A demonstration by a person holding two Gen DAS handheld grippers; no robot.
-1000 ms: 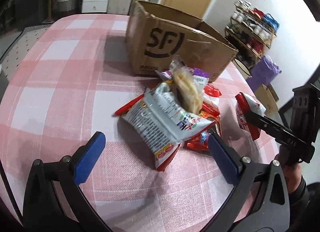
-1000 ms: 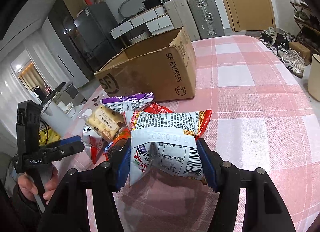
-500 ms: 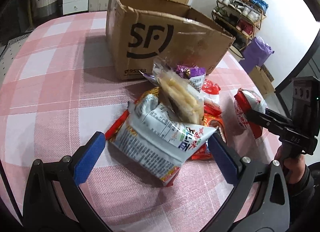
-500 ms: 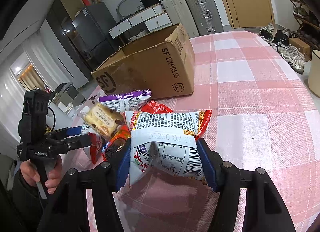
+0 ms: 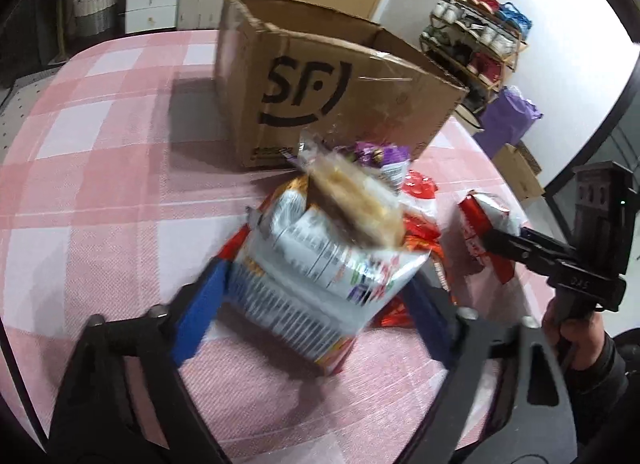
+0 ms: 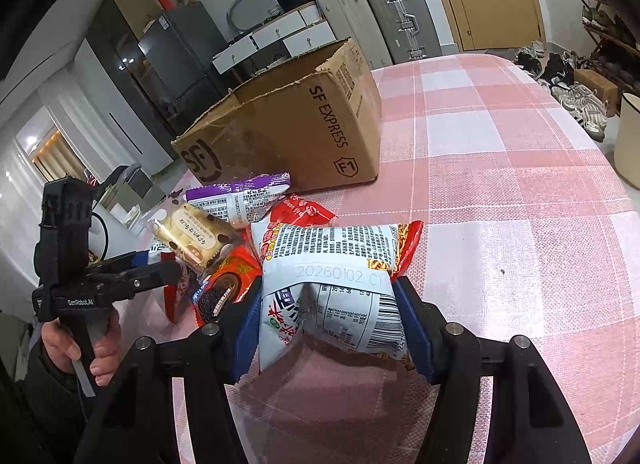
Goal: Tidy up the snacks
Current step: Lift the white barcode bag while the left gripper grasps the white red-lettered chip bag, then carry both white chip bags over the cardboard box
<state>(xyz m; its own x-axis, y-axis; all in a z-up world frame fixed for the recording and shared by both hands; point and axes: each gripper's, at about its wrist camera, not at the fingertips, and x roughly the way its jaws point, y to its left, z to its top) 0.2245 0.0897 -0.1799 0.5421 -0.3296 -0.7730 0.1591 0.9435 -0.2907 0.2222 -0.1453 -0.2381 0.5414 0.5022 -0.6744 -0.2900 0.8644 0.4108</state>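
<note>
A pile of snack packets lies on the pink checked table in front of an open SF cardboard box (image 5: 340, 92), which also shows in the right wrist view (image 6: 296, 132). My left gripper (image 5: 316, 304) has its blue pads on both sides of a large white and red snack bag (image 5: 320, 276) at the near side of the pile. A clear biscuit pack (image 5: 356, 204) rests on top. My right gripper (image 6: 332, 320) is shut on another white and red snack bag (image 6: 332, 288), held beside the pile; it shows in the left wrist view (image 5: 480, 236).
The pile also holds a purple packet (image 6: 240, 200), a red packet (image 6: 300, 210) and a cookie packet (image 6: 224, 288). The table edge (image 5: 520, 192) runs close on the right. Suitcases, drawers and a shoe rack (image 5: 476, 44) stand beyond the table.
My left gripper has moved forward into the pile and its jaws have closed in from wide open onto the large white and red bag. The right gripper still holds its bag.
</note>
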